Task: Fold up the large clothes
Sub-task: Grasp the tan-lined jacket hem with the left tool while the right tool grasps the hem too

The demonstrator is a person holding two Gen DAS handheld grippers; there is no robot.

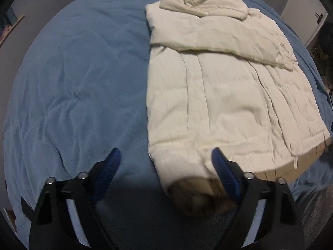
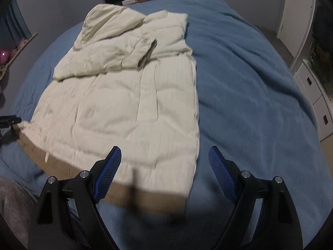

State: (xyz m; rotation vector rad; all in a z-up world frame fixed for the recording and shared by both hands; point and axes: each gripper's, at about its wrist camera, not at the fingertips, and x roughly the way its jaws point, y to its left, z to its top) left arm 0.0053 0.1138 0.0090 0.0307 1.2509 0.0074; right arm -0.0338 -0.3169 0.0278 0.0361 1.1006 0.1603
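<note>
Bed (image 1: 72, 83), blue cover. Cream padded jacket (image 1: 218, 104) lies flat mid-bed, sleeves folded in, hood toward the far edge, tan-lined hem at the near edge. Looks like the lengthwise fold is next. Left gripper (image 1: 165, 162) over the hem's left corner, right gripper (image 2: 164, 160) over its right corner; fingers spread, empty. Next: drop, pinch both corners, carry the hem toward the hood.

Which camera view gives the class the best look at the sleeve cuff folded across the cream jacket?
The right wrist view: the sleeve cuff lies in plain sight on the cream jacket, its darker opening facing the camera. In the left wrist view the folded sleeve shows only as a band across the jacket, its end blurred near the edge.
</note>
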